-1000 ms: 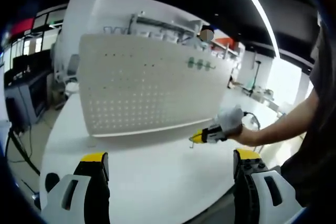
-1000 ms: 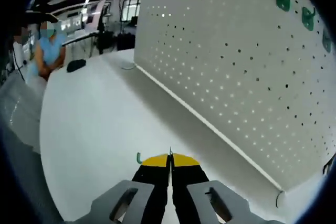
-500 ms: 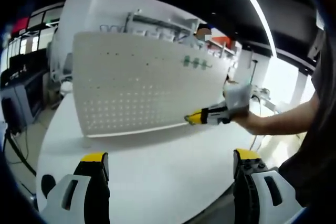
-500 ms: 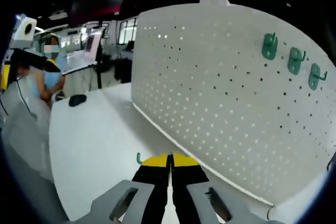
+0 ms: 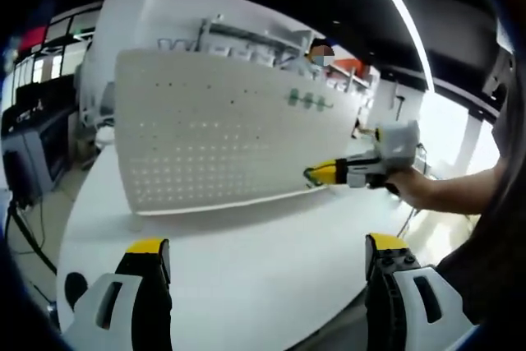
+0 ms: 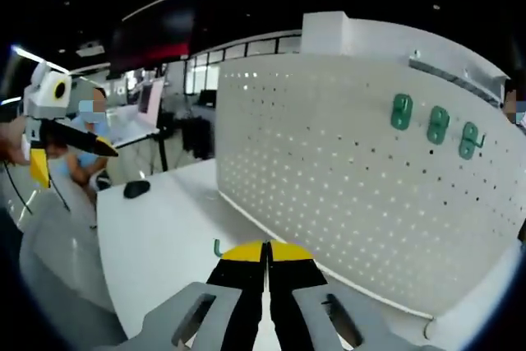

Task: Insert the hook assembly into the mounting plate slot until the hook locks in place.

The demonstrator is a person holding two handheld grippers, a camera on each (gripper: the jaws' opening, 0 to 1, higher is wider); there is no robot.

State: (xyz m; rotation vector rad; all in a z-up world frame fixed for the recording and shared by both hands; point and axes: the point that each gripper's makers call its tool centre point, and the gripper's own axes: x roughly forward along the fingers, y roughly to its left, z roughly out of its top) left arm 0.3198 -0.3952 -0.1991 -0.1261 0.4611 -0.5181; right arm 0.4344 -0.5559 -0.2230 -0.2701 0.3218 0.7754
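Observation:
A white pegboard mounting plate (image 5: 222, 141) stands upright on the white table (image 5: 246, 260), with three green hooks (image 5: 306, 100) hung near its top right. In the left gripper view, my right gripper (image 5: 315, 175) comes in from the right, held in the air in front of the plate's lower right part, apart from it. In the right gripper view, my right gripper (image 6: 265, 251) is shut on a small green hook (image 6: 218, 247) that sticks out to the left of its yellow tips. The plate (image 6: 345, 195) and its three hooks (image 6: 437, 123) lie ahead. My left gripper (image 5: 267, 244) is open, holding nothing.
A person's forearm (image 5: 460, 195) reaches in from the right. My left gripper (image 6: 70, 158) hangs at the far left, over the table's edge. A black mouse (image 6: 136, 189) lies on the table's far end, and a seated person (image 6: 86, 133) is behind it. Desks with monitors (image 5: 33, 154) stand left.
My right gripper has risen off the table with the green hook and drawn back from the plate, so more of the plate shows. My left gripper has stayed open and nearly still.

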